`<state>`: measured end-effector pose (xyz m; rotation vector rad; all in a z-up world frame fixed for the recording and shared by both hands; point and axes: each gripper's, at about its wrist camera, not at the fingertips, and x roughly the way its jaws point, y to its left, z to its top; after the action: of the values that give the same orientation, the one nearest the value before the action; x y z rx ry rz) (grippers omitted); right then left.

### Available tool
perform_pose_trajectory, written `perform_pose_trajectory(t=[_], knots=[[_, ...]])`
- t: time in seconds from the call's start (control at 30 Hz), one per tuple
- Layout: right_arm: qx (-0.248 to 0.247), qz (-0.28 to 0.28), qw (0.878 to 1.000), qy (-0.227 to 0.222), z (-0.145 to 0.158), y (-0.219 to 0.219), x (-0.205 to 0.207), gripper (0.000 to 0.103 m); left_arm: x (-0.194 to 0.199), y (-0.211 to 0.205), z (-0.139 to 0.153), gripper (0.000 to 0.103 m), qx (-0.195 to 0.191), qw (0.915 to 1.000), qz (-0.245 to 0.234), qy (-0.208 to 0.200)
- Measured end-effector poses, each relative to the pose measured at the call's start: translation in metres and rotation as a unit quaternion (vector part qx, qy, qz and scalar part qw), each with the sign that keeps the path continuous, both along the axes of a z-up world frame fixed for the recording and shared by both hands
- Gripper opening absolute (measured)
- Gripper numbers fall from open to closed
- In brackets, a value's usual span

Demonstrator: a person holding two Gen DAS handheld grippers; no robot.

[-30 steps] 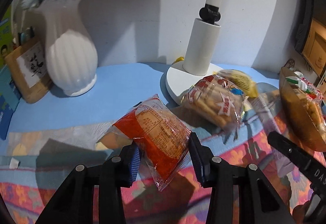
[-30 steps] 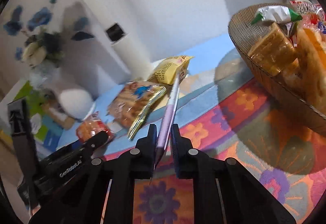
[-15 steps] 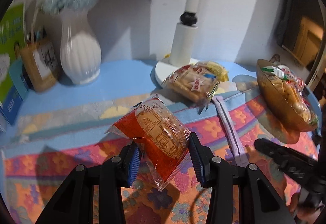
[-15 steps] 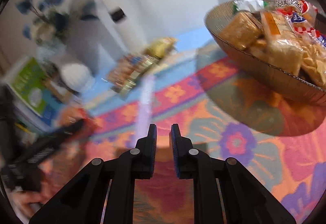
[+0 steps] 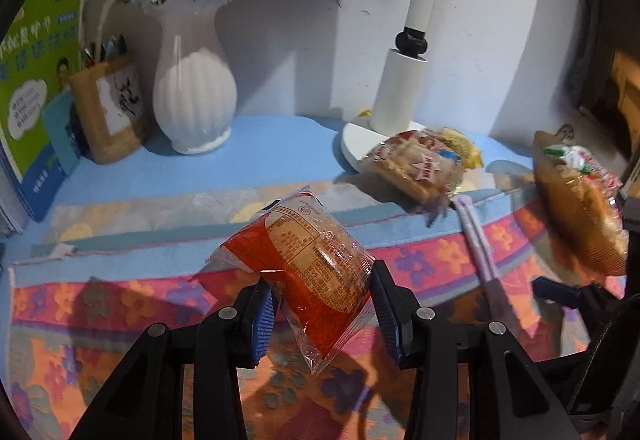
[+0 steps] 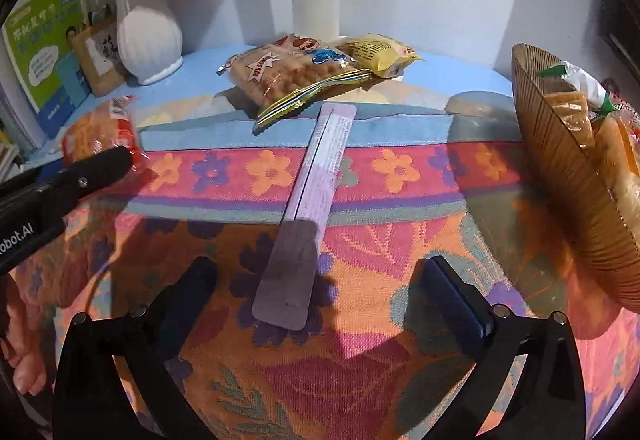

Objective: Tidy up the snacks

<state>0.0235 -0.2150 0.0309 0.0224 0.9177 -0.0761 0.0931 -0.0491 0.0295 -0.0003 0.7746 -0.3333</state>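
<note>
My left gripper [image 5: 320, 300] is shut on a red snack packet [image 5: 304, 260], held above the flowered cloth; both also show at the left of the right wrist view, the left gripper [image 6: 80, 176] with the red packet [image 6: 100, 132]. My right gripper [image 6: 318, 268] is opening, its jaws wide. A long purple stick packet [image 6: 316, 192] lies flat on the cloth between them, untouched by the pads. It also appears in the left wrist view, the purple packet [image 5: 478, 240]. A woven basket [image 6: 560, 168] holding several snacks stands at the right, the basket [image 5: 568, 216].
A biscuit bag [image 6: 288, 76] and a yellow packet [image 6: 376, 52] lie by the white lamp base [image 5: 360, 144] at the back. A white vase [image 5: 192, 96], a pen holder [image 5: 108, 108] and books [image 5: 32, 80] stand at the back left against the wall.
My right gripper let go of the purple stick packet, which now lies flat on the cloth, and its jaws spread wide. My left gripper drew back from the vase, still holding the red packet.
</note>
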Motion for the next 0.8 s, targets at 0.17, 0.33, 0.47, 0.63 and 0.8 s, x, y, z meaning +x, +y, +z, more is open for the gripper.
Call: perform_pose_trajectory(t=[0.17, 0.33, 0.47, 0.63, 0.8], knots=[[0.001, -0.003, 1.0, -0.002, -0.001, 0.001, 0.003, 0.103, 0.003, -0.003, -0.013, 0.043, 0.004, 0.9998, -0.007, 0.021], [-0.002, -0.003, 1.0, -0.002, -0.001, 0.001, 0.003, 0.103, 0.006, 0.001, -0.015, 0.043, -0.013, 0.9994, -0.005, 0.031], [-0.001, -0.003, 1.0, -0.002, -0.001, 0.001, 0.003, 0.103, 0.005, -0.003, -0.015, 0.044, 0.0, 0.9997, -0.003, 0.025], [-0.001, -0.003, 1.0, -0.001, 0.0, 0.001, 0.003, 0.103, 0.005, -0.002, -0.015, 0.044, 0.004, 0.9998, 0.005, 0.021], [-0.001, -0.003, 1.0, -0.001, 0.0, 0.0, 0.003, 0.103, 0.006, 0.001, -0.015, 0.044, 0.006, 0.9996, 0.02, 0.02]])
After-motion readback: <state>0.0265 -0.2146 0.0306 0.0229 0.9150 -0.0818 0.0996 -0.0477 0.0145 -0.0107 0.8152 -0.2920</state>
